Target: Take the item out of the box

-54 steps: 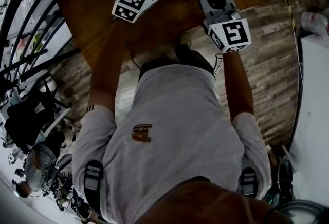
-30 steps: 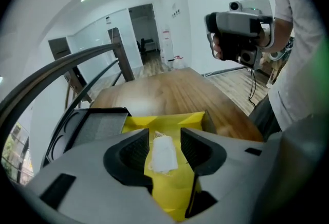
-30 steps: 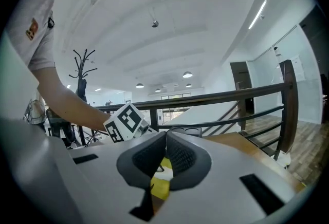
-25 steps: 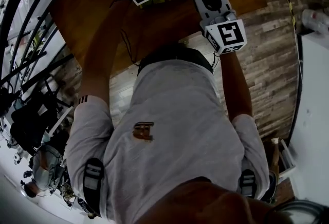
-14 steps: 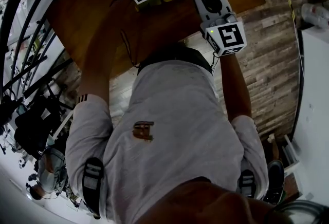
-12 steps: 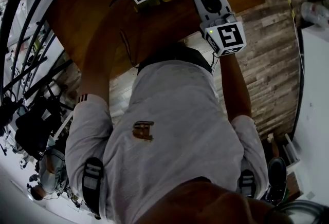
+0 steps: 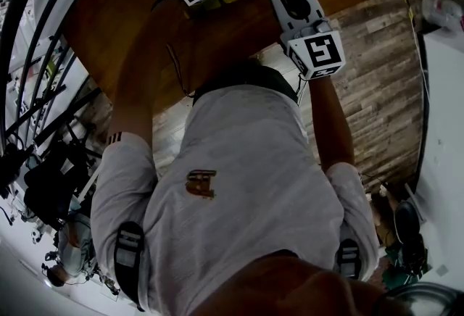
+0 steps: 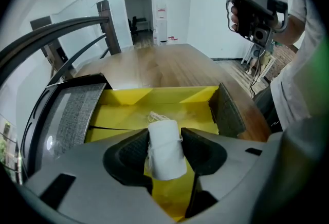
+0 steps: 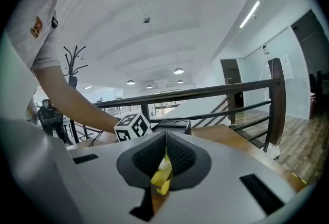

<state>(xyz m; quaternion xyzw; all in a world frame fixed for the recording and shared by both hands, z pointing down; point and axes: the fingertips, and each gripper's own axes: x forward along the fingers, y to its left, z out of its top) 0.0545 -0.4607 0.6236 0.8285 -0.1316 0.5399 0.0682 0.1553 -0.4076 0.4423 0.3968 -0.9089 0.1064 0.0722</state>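
Left claw, jaws just closing, pinches the white roll at frame centre. The roll stands upright, long axis along the claw, low inside the yellow box. Right claw, pressed together and empty, is farther off.

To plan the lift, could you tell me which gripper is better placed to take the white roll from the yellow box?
Left. The left gripper is over the yellow box, its jaws just closed further onto the white roll between them; the right gripper, shut, is outside it.
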